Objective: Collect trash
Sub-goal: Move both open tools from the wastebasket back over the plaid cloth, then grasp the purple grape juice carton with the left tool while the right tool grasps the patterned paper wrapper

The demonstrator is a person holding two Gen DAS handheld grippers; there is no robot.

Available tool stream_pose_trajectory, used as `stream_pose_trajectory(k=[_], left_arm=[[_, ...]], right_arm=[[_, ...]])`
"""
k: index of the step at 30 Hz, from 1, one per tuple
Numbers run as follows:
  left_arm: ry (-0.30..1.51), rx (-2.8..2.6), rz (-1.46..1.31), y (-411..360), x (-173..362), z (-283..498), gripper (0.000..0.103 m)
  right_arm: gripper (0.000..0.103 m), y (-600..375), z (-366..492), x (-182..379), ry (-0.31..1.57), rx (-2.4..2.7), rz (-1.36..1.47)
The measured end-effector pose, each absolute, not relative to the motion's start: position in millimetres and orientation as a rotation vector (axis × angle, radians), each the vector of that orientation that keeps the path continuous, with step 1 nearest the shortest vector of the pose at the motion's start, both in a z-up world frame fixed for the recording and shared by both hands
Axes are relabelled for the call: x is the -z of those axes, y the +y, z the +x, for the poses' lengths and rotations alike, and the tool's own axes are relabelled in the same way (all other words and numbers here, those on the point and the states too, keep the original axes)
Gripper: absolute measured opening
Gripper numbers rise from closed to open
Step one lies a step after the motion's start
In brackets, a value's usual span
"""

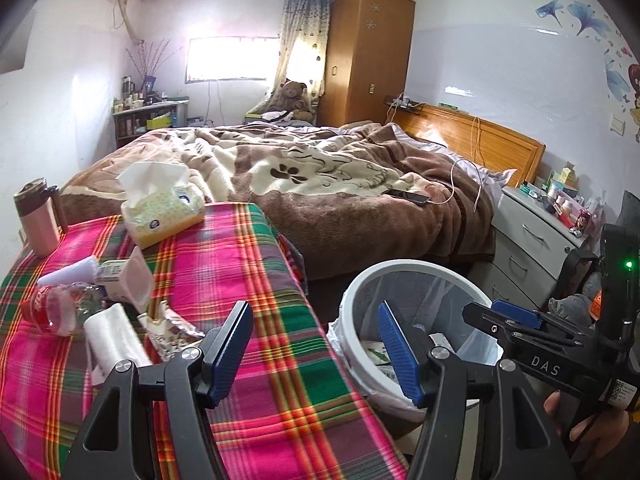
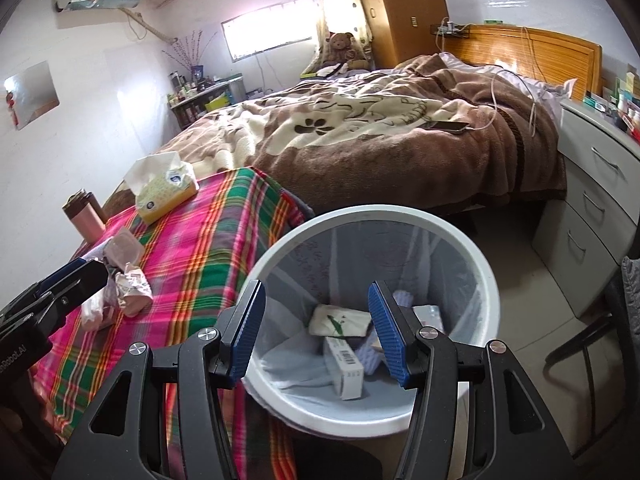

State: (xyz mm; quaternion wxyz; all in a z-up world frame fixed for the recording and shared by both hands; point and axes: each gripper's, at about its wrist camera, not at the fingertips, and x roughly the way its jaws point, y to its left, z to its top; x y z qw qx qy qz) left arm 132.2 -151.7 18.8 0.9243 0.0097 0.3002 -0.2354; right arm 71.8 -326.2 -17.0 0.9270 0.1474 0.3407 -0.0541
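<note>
Blue ribbed pads line the fingers of both tools, and nothing sits between either pair. The right gripper (image 2: 316, 328) hangs released over the mouth of the white bin (image 2: 288, 236), its fingers spread apart with only the bin's contents seen past them: a small white carton with a barcode (image 2: 344, 368) and a flat pale packet with a green leaf print (image 2: 340, 320) lie on the liner at the bottom. The left gripper (image 1: 316, 356) is likewise released and empty, poised above the edge of the table (image 1: 280, 400), which wears a pink, green and yellow plaid cloth and stands just beside the bin. To its left on the cloth lies the remaining trash: a white paper roll (image 1: 112, 336), a crumpled printed wrapper (image 1: 172, 324), a clear plastic bottle with a red label (image 1: 56, 308) and a pale plastic cup (image 1: 132, 280). Further back on the table sit a yellow tissue box (image 1: 164, 212) and a pink flask (image 1: 38, 216). Beyond them is a bed (image 1: 320, 184) under a brown blanket.
</note>
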Motion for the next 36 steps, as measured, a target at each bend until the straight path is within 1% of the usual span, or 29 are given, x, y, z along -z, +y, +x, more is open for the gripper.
stream_pose_trajectory(k=[17,28,36], left_arm=[[0.622,0.287,-0.069,-53.9,-11.3,131.4,0.065],[0.674,0.148,-0.114,8.4,12.9,139.0,0.065],[0.724,0.125,-0.126,22.7,28.9,152.4,0.065]], right_arm=[[0.056,-262.3,97.2,22.8,0.727,-0.044,0.244],[0.056,-216.0,128.0,35.1,0.787,-0.156,0.185],[0.056,-185.9,156.7,42.1,0.823,-0.251,0.154]])
